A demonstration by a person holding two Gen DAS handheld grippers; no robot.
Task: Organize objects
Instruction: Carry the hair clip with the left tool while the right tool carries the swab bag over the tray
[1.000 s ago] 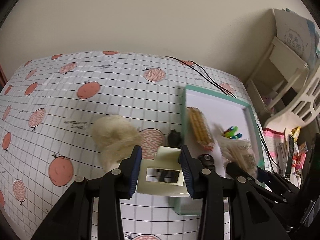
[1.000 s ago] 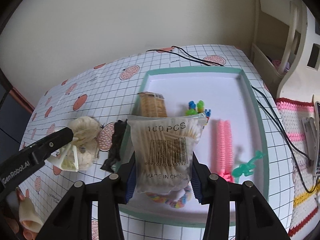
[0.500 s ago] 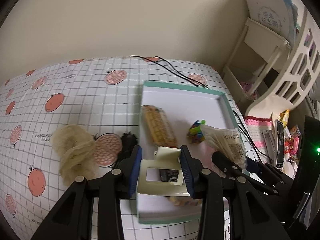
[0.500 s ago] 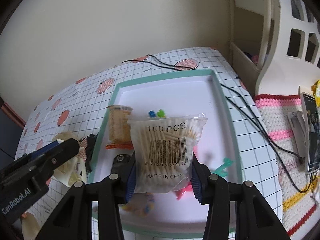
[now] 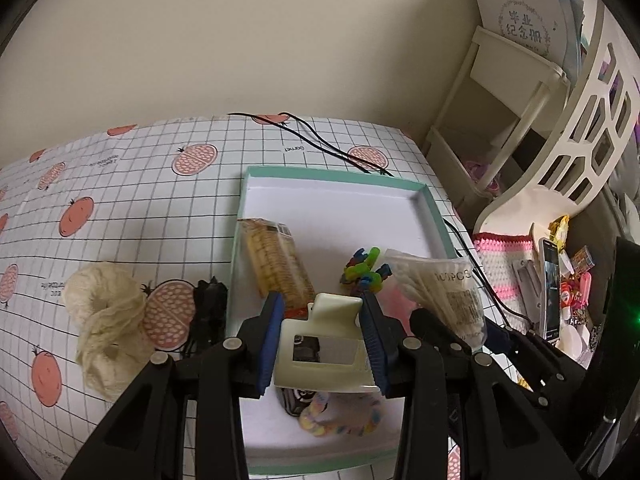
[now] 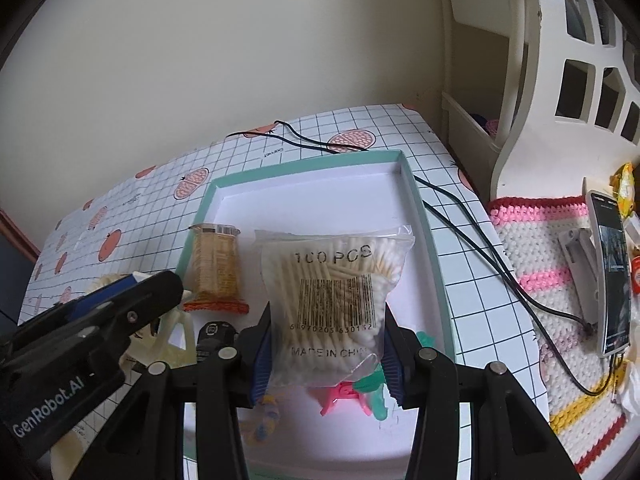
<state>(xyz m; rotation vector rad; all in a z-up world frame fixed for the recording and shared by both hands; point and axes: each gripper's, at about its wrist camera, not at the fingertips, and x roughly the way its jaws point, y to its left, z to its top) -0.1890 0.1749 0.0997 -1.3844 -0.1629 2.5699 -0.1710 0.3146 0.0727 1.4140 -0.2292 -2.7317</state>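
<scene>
Your left gripper [image 5: 323,334] pinches a cream plastic hair claw clip [image 5: 320,346] over the teal-rimmed white tray [image 5: 436,216]; a cracker packet [image 5: 276,260] lies just ahead-left inside.

Your right gripper [image 6: 326,346] clamps a clear bag of cotton swabs [image 6: 334,300] above that tray [image 6: 424,216], with pink and green clips [image 6: 352,390] beneath.

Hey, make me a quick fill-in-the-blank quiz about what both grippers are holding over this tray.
1. The left gripper holds a cream hair ____.
2. The bag of cotton swabs in the right gripper reads "100 ____".
3. The cracker packet lies inside the ____-rimmed tray.
4. The cream scrunchie lies ____ the tray.

Missing words: clip; PCS; green; outside
</scene>
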